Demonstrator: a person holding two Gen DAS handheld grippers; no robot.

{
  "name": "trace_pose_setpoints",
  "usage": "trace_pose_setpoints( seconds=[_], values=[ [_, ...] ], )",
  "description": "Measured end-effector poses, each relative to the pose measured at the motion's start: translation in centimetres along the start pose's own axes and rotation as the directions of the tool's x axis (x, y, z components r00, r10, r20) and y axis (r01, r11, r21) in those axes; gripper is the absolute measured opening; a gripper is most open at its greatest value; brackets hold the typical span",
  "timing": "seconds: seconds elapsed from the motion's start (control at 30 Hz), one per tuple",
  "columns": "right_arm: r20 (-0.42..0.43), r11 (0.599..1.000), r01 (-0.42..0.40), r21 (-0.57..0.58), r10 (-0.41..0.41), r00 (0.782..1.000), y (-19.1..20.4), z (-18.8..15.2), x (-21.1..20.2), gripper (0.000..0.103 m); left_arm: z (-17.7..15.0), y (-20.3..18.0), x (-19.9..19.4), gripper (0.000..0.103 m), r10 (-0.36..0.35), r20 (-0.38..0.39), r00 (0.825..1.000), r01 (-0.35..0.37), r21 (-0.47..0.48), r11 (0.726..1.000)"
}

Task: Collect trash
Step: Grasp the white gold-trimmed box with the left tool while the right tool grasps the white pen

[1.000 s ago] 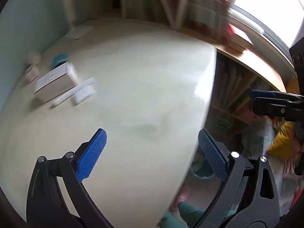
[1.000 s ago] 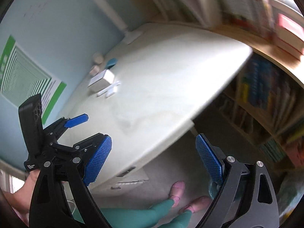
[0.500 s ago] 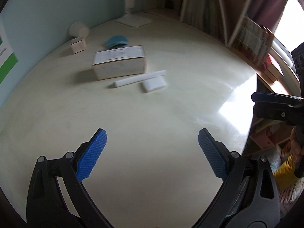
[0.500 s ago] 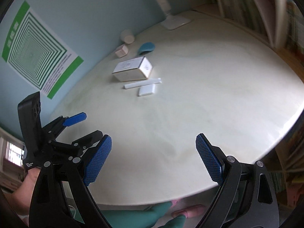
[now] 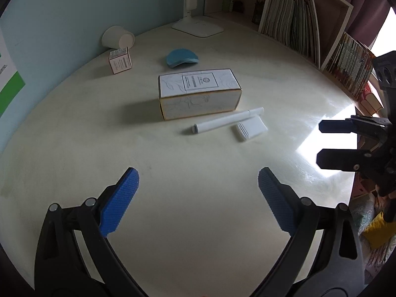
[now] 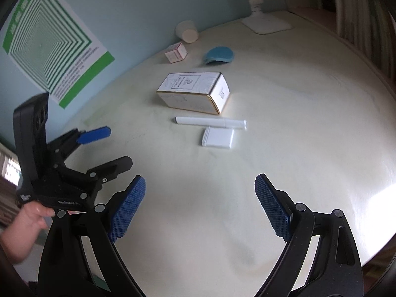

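Note:
On the cream table lie a white carton with gold edges (image 5: 199, 93) (image 6: 195, 92), a white tube (image 5: 226, 123) (image 6: 210, 122), a small flat white packet (image 5: 250, 128) (image 6: 218, 137), a small pink-and-white box (image 5: 120, 60) (image 6: 176, 53), a blue curved item (image 5: 182, 57) (image 6: 218, 54) and a tipped white cup (image 5: 118, 37) (image 6: 186, 31). My left gripper (image 5: 198, 204) is open and empty over the near table; it also shows in the right wrist view (image 6: 106, 148). My right gripper (image 6: 200, 209) is open and empty; it shows at the right edge of the left wrist view (image 5: 324, 144).
A white lamp base (image 5: 198, 26) (image 6: 266, 23) stands at the back of the table (image 5: 173, 235). Bookshelves with books (image 5: 292, 27) run along the back and right. A green striped poster (image 6: 47, 47) hangs on the blue wall. The table's edge drops off at right.
Both views have swung from the table edge, shelves and floor onto the table top. The carton, tube and packet are now nearer and centred ahead. Both grippers stay open.

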State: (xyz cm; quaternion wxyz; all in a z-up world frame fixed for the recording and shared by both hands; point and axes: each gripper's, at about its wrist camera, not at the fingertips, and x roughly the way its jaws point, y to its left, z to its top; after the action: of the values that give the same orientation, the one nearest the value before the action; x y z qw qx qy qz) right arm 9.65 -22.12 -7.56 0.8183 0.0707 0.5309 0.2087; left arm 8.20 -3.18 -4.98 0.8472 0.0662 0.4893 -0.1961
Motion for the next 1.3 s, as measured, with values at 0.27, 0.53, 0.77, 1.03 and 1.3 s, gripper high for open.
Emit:
trace_pose_setpoints(
  seconds=[0.27,0.53,0.77,1.03,1.3],
  values=[
    [-0.038,0.996,-0.028,-0.084,0.025,0.999,-0.6,2.9,1.9,0.089,1.2,0.8,1.2,0.095,-0.034,0.003,0.999,0.034,-0.010,0.999],
    [-0.131,0.968,-0.126,-0.217,0.099,0.986,-1.9,5.8,4.3,0.082,3.9,1.7,2.5,0.095,-0.039,0.006,0.999,0.039,0.022,0.999],
    [-0.231,0.929,-0.202,-0.311,0.132,0.964,-2.8,7.7,6.7,0.072,6.8,2.6,5.3,0.095,-0.052,-0.026,0.998,0.054,0.078,0.996],
    [-0.267,0.882,-0.221,-0.416,0.113,0.957,-3.6,7.5,8.8,0.044,8.9,3.1,8.4,0.095,-0.113,-0.040,0.993,0.119,0.213,0.970],
    [-0.239,0.844,-0.242,-0.478,0.141,0.961,-4.1,7.9,9.1,0.027,10.9,3.3,11.2,0.093,-0.269,-0.062,0.961,0.275,0.286,0.918]
  ],
)
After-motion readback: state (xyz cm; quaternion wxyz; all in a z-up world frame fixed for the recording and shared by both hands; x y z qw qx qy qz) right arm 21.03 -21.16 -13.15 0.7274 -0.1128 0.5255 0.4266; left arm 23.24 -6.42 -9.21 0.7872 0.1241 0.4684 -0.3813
